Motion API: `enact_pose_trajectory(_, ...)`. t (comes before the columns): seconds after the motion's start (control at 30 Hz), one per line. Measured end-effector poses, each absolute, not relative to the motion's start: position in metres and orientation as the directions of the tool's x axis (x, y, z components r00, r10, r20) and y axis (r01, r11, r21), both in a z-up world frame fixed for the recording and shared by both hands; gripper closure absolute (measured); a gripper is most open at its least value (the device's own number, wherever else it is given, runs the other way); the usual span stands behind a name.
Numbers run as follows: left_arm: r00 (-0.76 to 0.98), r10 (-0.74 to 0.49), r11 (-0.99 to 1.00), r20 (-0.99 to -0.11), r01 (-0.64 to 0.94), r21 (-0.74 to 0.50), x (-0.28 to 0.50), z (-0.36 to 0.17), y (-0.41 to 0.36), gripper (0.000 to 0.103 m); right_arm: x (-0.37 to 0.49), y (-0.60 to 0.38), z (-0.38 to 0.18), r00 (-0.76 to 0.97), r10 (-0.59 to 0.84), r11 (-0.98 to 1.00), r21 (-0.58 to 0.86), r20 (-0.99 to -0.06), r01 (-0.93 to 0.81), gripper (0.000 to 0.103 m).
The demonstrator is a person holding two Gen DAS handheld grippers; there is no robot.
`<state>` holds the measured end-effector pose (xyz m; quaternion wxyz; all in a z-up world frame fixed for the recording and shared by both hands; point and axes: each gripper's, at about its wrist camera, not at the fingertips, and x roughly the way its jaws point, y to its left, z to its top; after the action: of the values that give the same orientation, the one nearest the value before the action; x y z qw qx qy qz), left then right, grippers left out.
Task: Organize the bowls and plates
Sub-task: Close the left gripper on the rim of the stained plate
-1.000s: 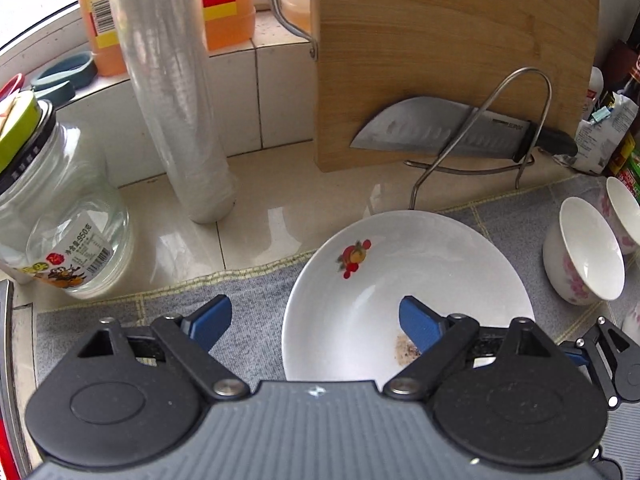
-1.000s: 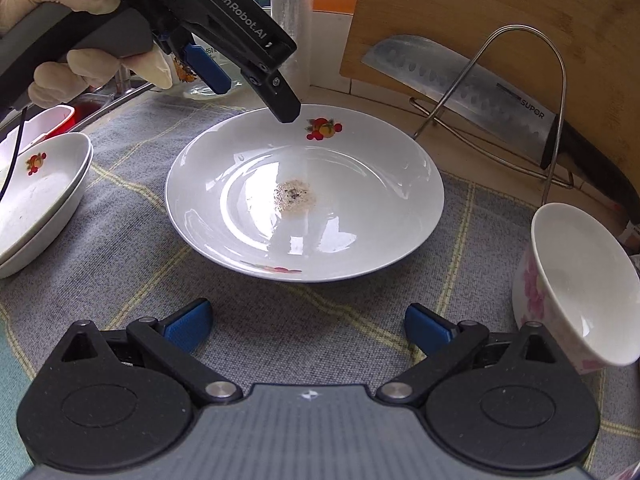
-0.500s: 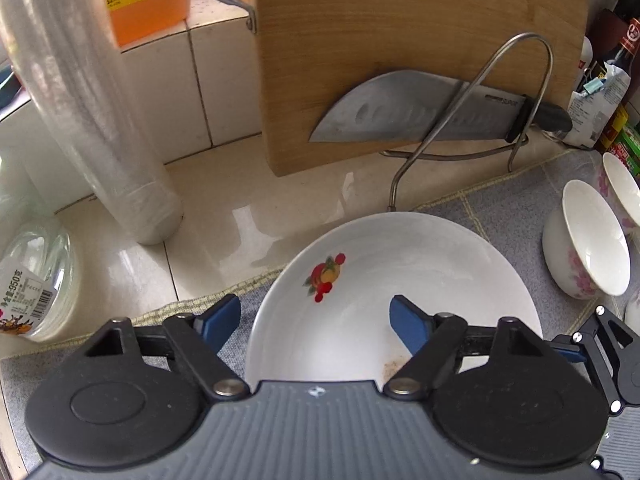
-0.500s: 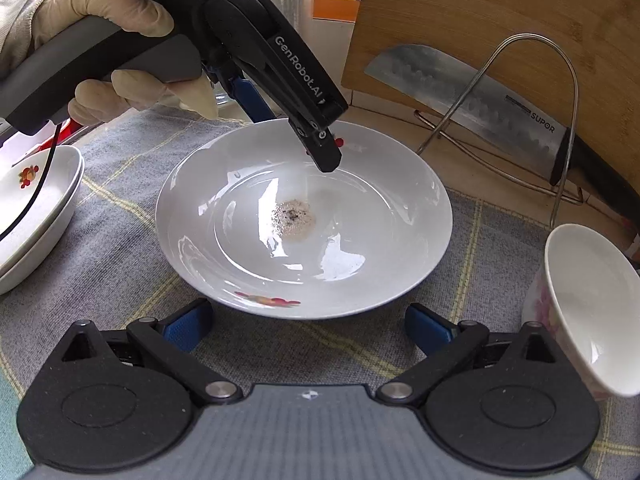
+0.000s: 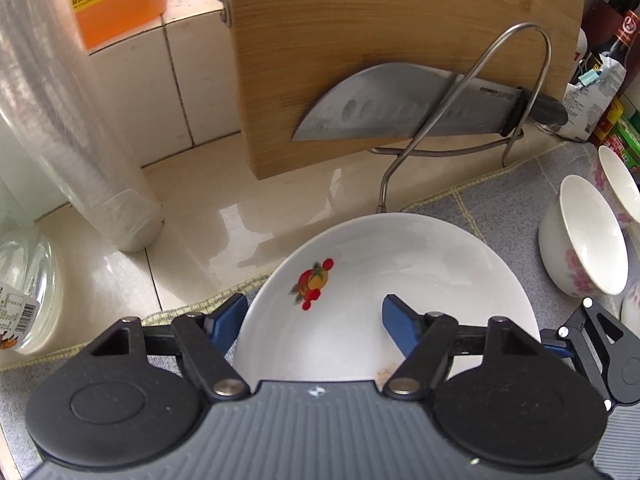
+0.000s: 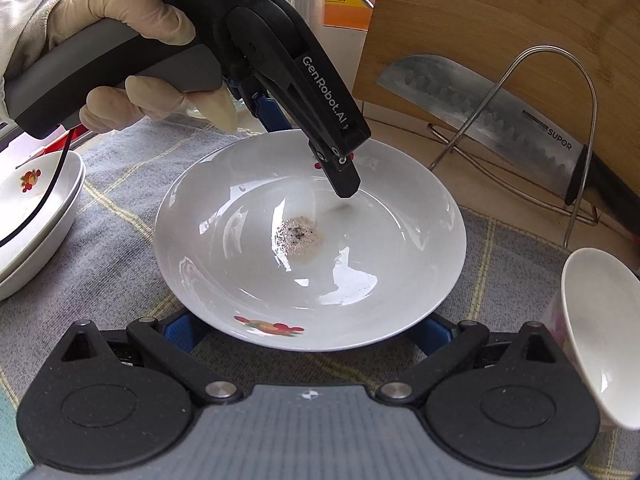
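Left tool (image 5: 312,312) has just been closing and now clamps the far rim of the white round ceramic plate with fruit prints (image 5: 380,264), one pad inside, one outside. Right tool (image 6: 308,336) waits spread wide and empty at the near rim. The plate sits on the grey checked cloth (image 6: 120,200) toward the desk's back edge. It looks like the pick-up step. The next move calls for a level lift across to the stacked white plates (image 6: 36,216) at the desk's left edge.

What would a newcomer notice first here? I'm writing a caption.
The round white plate with fruit print lies mid-frame on the grey checked cloth, a speckled residue patch at its centre. The left tongs straddle its far rim. Behind, a steel cleaver leans on the bamboo cutting board.
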<state>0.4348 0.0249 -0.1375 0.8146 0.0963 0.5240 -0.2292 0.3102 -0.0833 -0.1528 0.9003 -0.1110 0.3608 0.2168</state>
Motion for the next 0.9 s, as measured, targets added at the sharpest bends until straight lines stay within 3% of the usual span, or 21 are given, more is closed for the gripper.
enact_pose_trajectory(0.9, 0.345, -0.298, 0.857, -0.890, 0.508, -0.090, 0.4358, -0.1418, 0.0223, 0.032, 0.3122, -0.0802, -0.1526, 0.641, 0.317, 0.875, -0.045, -0.699, -0.481, 0.000)
